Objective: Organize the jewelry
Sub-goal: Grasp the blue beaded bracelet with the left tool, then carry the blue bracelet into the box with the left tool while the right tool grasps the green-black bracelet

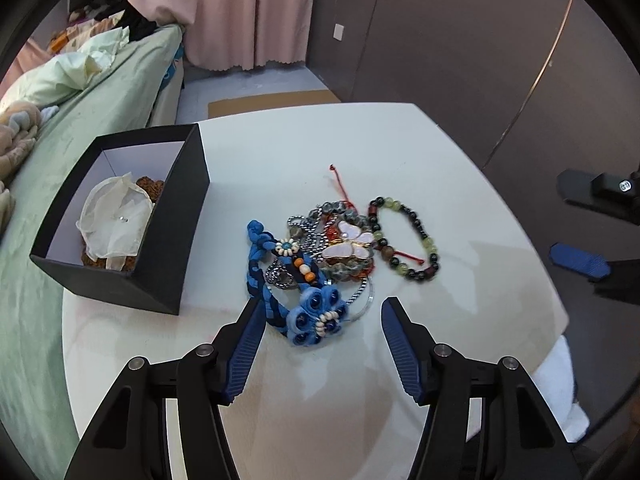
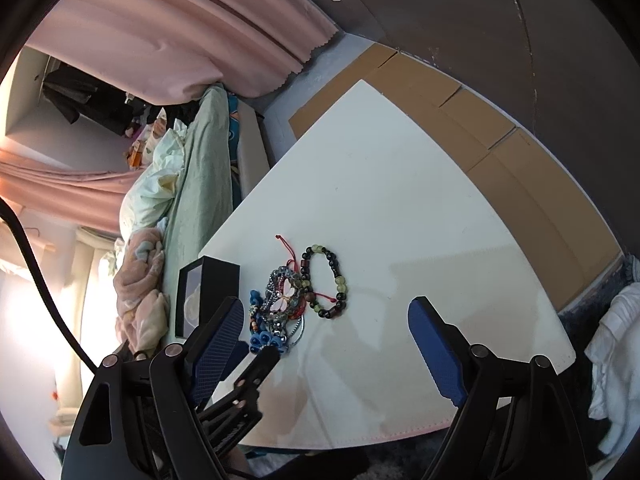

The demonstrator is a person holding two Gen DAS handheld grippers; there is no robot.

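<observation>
- I'm seeing the jewelry pile (image 1: 320,256) lying mid-table (image 1: 440,160), right of the black box (image 1: 176,240): blue braid, butterfly, beaded bracelet (image 1: 404,240).
- Left gripper (image 1: 322,308) fingers spread, flanking the blue flower (image 1: 316,320), not pinching.
- Right gripper (image 2: 326,312) fingers are standing wide apart, empty.

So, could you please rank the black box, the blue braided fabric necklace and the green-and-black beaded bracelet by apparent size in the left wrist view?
1. Black box
2. Blue braided fabric necklace, though it lies nearer the camera
3. Green-and-black beaded bracelet

Even indoor light, window glare at left, fisheye-bent edges, soft shadows
</observation>
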